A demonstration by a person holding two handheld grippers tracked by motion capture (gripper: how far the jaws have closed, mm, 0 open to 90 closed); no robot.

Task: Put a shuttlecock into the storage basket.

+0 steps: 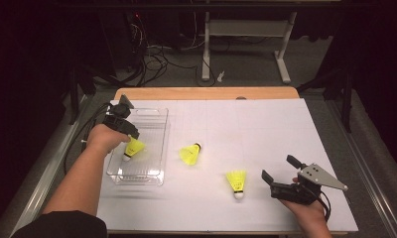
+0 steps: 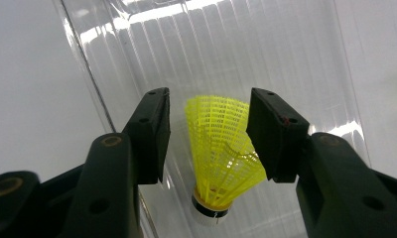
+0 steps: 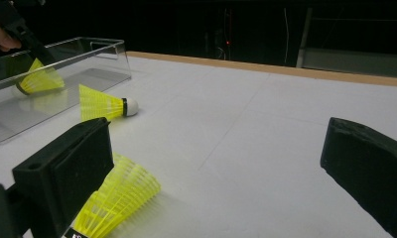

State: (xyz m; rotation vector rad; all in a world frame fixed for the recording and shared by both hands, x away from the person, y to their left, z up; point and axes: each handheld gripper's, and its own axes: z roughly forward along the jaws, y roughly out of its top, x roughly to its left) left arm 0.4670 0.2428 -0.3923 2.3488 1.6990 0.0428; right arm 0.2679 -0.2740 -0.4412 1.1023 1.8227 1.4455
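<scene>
Left tongs (image 1: pixel 130 140) over a clear plastic bin (image 1: pixel 154 144) at the left of the white counter (image 1: pixel 266 134); a yellow shuttlecock (image 1: pixel 133 148) stands inside the bin, cork down, skirt up. In the left gripper view the shuttlecock (image 2: pixel 224 148) sits between the two black jaws. The left jaw stands clear of the skirt, while the right jaw is at, or just in front of, its edge (contact cannot be told), so the left tongs (image 2: pixel 209 134) read as released, not clamped on it. Right tongs (image 1: pixel 282 173) held near the counter's right front — jaws spread wide, nothing between them. A second shuttlecock (image 1: pixel 190 153) lies on its side just right of the bin; a third shuttlecock (image 1: pixel 236 182) stands cork-down just left of the right tongs — in the right gripper view, its skirt (image 3: pixel 119 198) shows beside the left jaw.
</scene>
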